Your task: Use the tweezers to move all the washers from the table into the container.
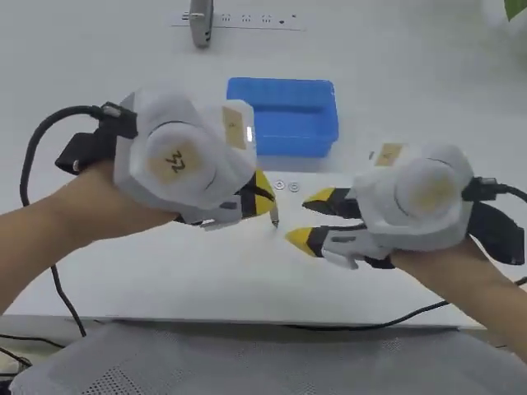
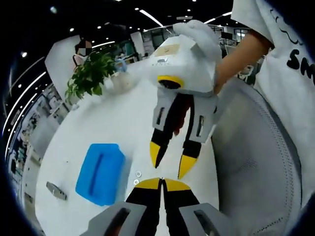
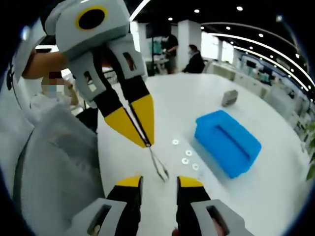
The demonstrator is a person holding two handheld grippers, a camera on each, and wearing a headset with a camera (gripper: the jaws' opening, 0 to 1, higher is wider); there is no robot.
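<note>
Left claw [image 3: 146, 141] pinching tweezers [image 3: 158, 164], washers [image 3: 175, 142] near container [image 3: 227, 141]

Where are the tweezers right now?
In the right gripper view, the tweezers hang from the left gripper's shut jaws, tips down toward the table, close to the washers lying beside the blue container.

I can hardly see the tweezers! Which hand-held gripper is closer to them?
Left. The left hand-held gripper is shut on the tweezers. The right hand-held gripper is open, with its jaws near their tip, not touching.
</note>
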